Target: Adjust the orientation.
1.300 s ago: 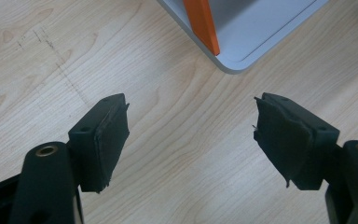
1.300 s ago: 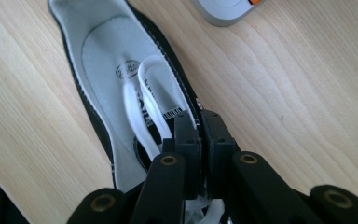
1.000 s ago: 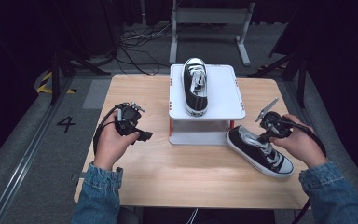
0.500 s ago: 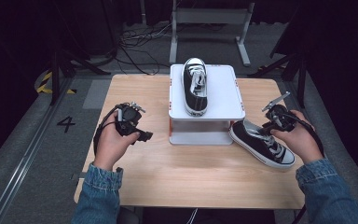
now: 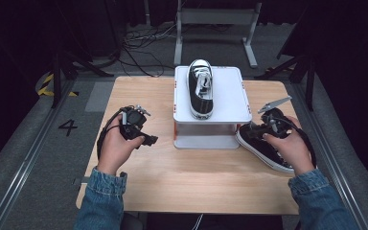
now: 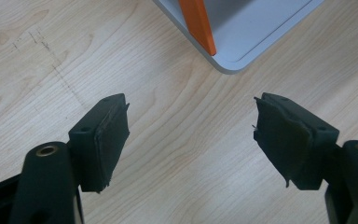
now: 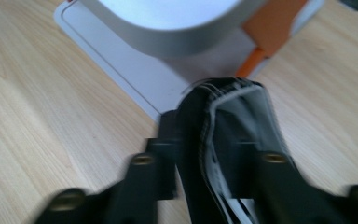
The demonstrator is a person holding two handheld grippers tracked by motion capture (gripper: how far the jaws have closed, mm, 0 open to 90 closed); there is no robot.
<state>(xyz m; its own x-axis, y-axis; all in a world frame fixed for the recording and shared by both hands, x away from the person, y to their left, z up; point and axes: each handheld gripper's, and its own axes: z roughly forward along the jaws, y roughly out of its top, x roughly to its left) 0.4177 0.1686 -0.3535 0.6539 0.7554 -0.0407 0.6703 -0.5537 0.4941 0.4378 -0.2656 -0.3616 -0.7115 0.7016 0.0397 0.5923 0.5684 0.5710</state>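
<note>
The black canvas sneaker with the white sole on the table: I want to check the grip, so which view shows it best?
The right gripper view: the right gripper pinches the black canvas sneaker at its collar edge, though blurred. The high view shows the whole shoe, the hand covering the grip.

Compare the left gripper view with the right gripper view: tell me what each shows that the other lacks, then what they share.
Left gripper view: the left gripper, jaws wide apart over bare wood, nothing between them.

Right gripper view: the right gripper, whose jaws have just been closing, pinching the rim of a black canvas sneaker with white trim.

Both: the light wooden table and the white two-tier stand with orange posts.
</note>
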